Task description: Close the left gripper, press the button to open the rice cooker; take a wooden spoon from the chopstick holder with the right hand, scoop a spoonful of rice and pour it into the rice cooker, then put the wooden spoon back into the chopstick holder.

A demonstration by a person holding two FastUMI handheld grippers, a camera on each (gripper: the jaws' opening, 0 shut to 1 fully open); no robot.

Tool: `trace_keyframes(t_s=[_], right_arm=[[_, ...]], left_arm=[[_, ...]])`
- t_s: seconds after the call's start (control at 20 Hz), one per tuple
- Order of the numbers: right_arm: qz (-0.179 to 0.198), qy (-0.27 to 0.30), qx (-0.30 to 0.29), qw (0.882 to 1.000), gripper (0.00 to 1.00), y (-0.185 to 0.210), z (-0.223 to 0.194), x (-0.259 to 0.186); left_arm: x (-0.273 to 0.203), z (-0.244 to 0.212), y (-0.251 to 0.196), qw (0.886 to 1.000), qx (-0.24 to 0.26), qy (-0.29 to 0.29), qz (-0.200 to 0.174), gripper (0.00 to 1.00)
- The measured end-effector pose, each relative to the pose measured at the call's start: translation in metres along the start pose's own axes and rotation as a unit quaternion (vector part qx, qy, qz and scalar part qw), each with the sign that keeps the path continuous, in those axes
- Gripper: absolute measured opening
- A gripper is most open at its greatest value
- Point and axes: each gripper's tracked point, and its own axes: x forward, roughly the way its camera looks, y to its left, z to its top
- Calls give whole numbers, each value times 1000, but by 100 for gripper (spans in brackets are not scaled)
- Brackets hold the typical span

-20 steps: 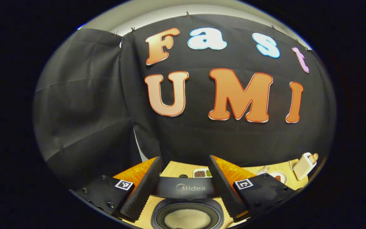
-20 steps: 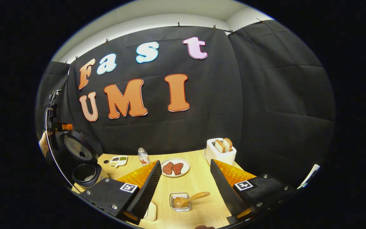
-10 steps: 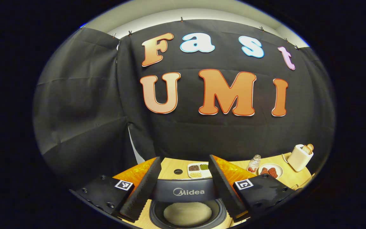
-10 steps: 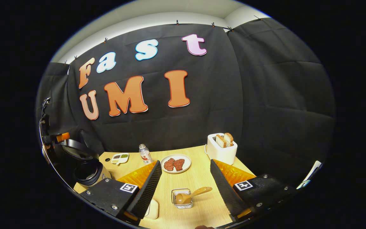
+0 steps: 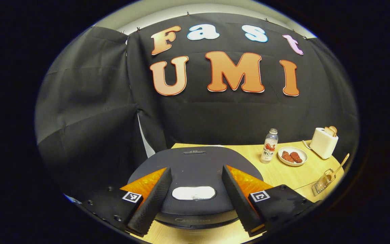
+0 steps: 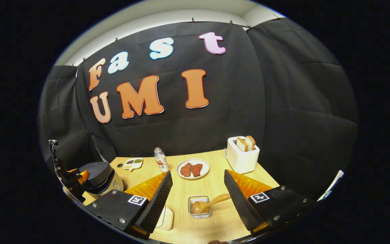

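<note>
The dark rice cooker [image 5: 195,162] lies close under my left gripper [image 5: 195,169], lid down, with a pale oval patch [image 5: 193,193] on top between the open fingers. Nothing is held there. In the right gripper view the cooker [image 6: 101,173] stands at the far left with the left gripper [image 6: 74,176] against its lid. My right gripper [image 6: 197,173] hangs open above the table. Below it the wire chopstick holder [image 6: 200,207] holds the wooden spoon [image 6: 211,203], handle leaning right. From the left gripper view the holder [image 5: 323,181] sits at the far right.
A white toaster [image 6: 242,157] with bread, a plate of meat [image 6: 192,168], a small bottle [image 6: 161,159] and a divided dish [image 6: 133,163] stand along the back of the wooden table [image 6: 215,223]. A pale container [image 6: 165,218] lies beside my right gripper's left finger.
The cooker lid, upright with the rice-filled pot showing a second ago, has swung down shut under my left gripper. My right gripper has barely shifted; the spoon stays in the holder.
</note>
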Motion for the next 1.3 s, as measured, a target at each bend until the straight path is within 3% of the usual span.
trace_keyframes(t_s=[0.15,0.2,0.3,0.55,0.7,0.9,1.1,1.3], right_arm=[[-1,6,-1,1000,95,-1,-4,0],[-3,10,-1,1000,95,-1,-7,1],[-6,14,-1,1000,95,-5,-12,2],[-17,13,-1,1000,95,-13,-14,1],[-22,3,6,1000,95,-16,-6,1],[-23,-18,-1,1000,95,-19,10,-2],[-28,-39,-17,999,95,-26,35,-5],[-33,-65,-27,997,95,-32,68,-13]], left_arm=[[2,-34,-2,1000,-11,25,-6,99],[1,-25,-2,1000,-9,-11,-9,100],[-1,-29,-1,1000,-4,-20,-8,99],[-1,-26,-3,1000,3,-27,-7,100],[-6,-23,-3,1000,23,3,0,100],[-27,46,-3,999,39,-23,1,100],[-55,120,-11,999,-24,-13,-26,100],[-94,209,3,997,-51,-56,-15,97]])
